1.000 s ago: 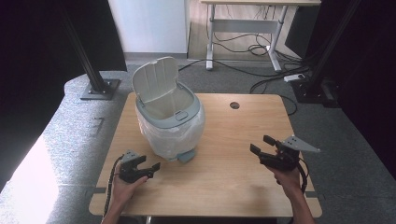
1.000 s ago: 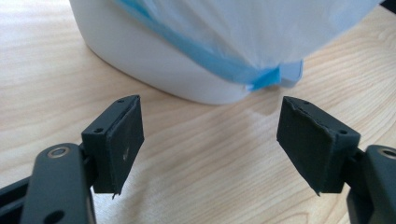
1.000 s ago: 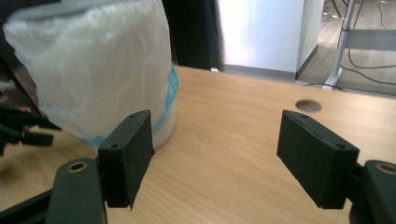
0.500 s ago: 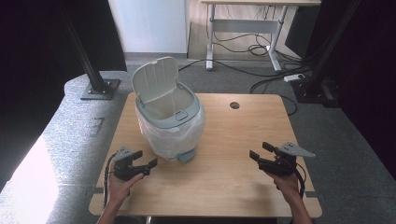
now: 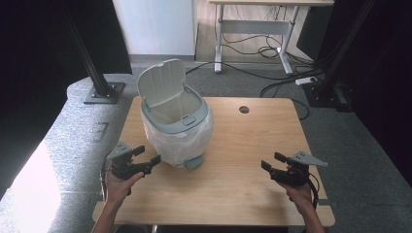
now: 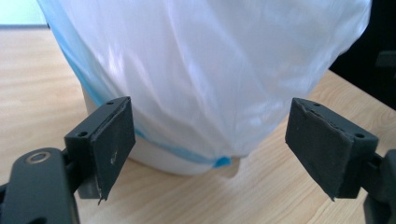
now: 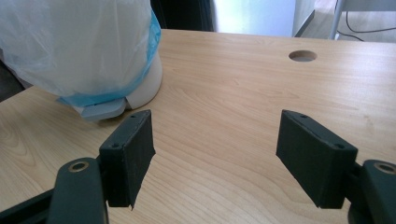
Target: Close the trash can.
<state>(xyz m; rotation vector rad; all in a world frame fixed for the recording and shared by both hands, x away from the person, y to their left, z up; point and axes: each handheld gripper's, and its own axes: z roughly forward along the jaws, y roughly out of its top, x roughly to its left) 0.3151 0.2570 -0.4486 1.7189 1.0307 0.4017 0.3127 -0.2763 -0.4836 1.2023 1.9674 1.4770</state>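
At the left, the left gripper [image 5: 145,156] hovers just beside the bin with its jaws spread and nothing between them; they have just been opening. In front of it stands the small grey plastic pedal bin [image 5: 176,127], lid up, on the left half of the pale wooden surface [image 5: 252,145]. A white plastic liner bag [image 6: 210,70] is draped over the bin's outside, its blue edge low down. At the right, the right gripper [image 5: 273,161] waits, released and empty, well apart from the bin. This looks like the approach to the bag; next, the left jaws likely need to close on a fold of film.
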